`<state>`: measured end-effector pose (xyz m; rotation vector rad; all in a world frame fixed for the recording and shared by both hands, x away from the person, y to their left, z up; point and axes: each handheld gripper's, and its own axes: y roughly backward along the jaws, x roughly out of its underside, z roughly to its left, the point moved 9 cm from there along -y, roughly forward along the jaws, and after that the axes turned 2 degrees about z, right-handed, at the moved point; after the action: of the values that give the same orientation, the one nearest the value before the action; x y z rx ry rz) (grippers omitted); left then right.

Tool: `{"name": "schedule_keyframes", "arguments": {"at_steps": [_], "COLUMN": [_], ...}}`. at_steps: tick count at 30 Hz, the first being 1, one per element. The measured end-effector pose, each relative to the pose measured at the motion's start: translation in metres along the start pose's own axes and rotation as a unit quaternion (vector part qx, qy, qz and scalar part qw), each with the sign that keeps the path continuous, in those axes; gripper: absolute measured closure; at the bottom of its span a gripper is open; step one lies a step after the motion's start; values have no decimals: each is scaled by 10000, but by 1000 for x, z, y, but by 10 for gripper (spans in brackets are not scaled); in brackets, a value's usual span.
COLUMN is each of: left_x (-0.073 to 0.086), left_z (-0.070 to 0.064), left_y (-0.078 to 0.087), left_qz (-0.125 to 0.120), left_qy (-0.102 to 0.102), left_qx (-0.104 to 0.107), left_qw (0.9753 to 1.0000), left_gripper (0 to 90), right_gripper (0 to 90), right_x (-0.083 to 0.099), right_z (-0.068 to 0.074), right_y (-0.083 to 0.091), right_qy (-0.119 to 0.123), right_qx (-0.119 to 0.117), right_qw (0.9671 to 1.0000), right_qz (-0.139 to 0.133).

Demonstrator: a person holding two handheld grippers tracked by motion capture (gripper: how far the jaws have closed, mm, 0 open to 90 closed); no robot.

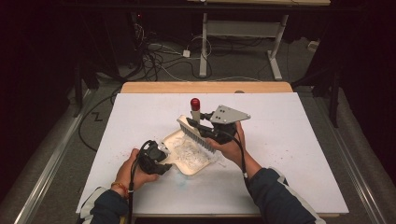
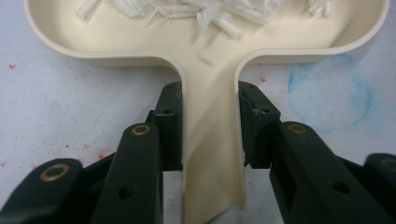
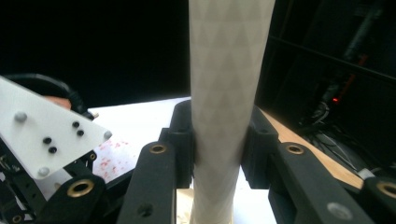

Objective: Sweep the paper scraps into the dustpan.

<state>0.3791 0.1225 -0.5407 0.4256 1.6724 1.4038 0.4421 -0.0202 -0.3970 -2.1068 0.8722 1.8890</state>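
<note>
On the white desk point(image 1: 289, 140), the cream dustpan point(image 1: 184, 151) lies flat near the middle, already holding most of the white shreds point(image 1: 189, 151); a few scraps beside its rim are probably left. The left claw point(image 2: 210, 135) pinches the dustpan's handle. The right claw point(image 3: 218, 144) clamps the brush point(image 1: 196, 133) above the pan.

The dustpan point(image 1: 183, 150) is lying on the table point(image 1: 289, 140) near its middle, with paper shreds point(image 1: 189, 151) sitting inside it. The left gripper point(image 1: 159, 156) is sitting at the dustpan's left, around its handle. The brush point(image 1: 196, 133) is standing just behind the dustpan, with the right gripper point(image 1: 212, 125) to its right, around its handle.
</note>
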Motion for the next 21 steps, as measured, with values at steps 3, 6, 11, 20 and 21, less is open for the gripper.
{"name": "schedule_keyframes", "arguments": {"at_steps": [3, 6, 11, 20, 21], "left_x": [1, 2, 3, 9, 10], "left_z": [1, 0, 0, -3, -2], "left_y": [0, 0, 0, 7, 8], "left_qz": [-9, -20, 7, 165, 159], "left_qy": [-19, -15, -12, -211, -225], "left_qx": [-15, -28, -24, -4, -8], "left_qw": [10000, 10000, 10000, 9996, 9996], "left_gripper": [634, 633, 633, 633, 633], "right_gripper": [704, 704, 704, 703, 703], "right_x": [-3, -8, -5, 28, 28], "right_z": [-2, -4, -6, -10, -10], "right_y": [10, 28, 42, 68, 68], "right_qy": [-84, -128, -296, -615, -615], "right_qx": [76, 176, 238, 548, 548], "right_qw": [9999, 9998, 9993, 9950, 9950], "right_qz": [5, 3, 58, 564, 564]}}
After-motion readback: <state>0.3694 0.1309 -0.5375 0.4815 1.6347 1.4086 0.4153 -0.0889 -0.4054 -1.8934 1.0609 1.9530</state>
